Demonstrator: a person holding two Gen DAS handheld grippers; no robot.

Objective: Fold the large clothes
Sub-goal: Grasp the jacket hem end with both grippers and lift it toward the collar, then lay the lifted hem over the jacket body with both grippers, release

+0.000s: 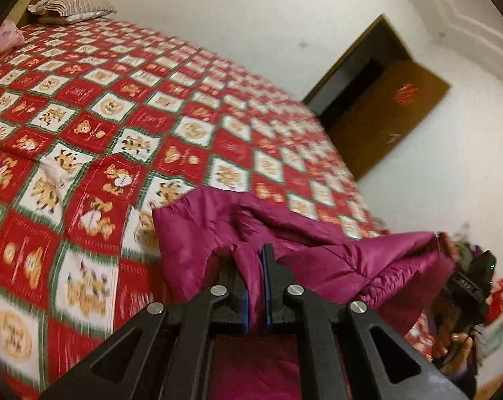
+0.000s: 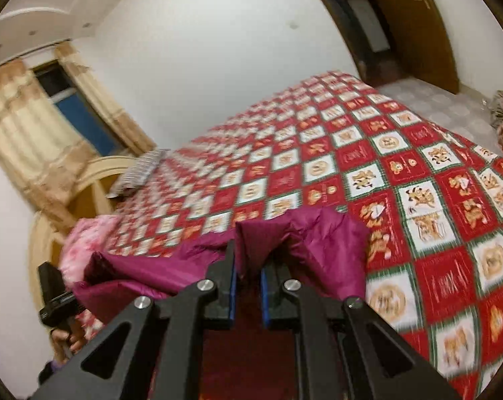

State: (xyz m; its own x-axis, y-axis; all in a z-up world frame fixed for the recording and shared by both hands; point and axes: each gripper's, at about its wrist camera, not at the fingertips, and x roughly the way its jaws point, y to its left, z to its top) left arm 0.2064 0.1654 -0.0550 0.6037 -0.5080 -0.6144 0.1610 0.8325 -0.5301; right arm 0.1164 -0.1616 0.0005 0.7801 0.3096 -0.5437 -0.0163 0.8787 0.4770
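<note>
A: Start at the left gripper (image 1: 255,260). Its 2 blue-padded jaws are clamped close on a ridge of the magenta puffer jacket (image 1: 335,256), low centre of the left wrist view.

B: And the right gripper (image 2: 248,256)?

A: Also gripping the jacket, at lower centre of its own view, though its jaws stand a bit wider and the fold between them looks thicker. The jacket hangs between the 2 grippers, lifted above the near edge of the bed; in the left wrist view its far end runs to the right gripper at the right edge of the frame.

B: What could go wrong?

A: The shell looks slick and padded. I'd guess a fast swing could let the fabric slide out of the looser right grip, and 1 corner would drop. Both views are blurred, so I can't tell how deep either bite goes.

B: Anything further out?

A: The red checked bedspread (image 1: 124,126) fills the middle of both frames. A striped pillow (image 1: 73,6) sits upper left, well apart. A jacket set down bunched would fold crooked.
</note>
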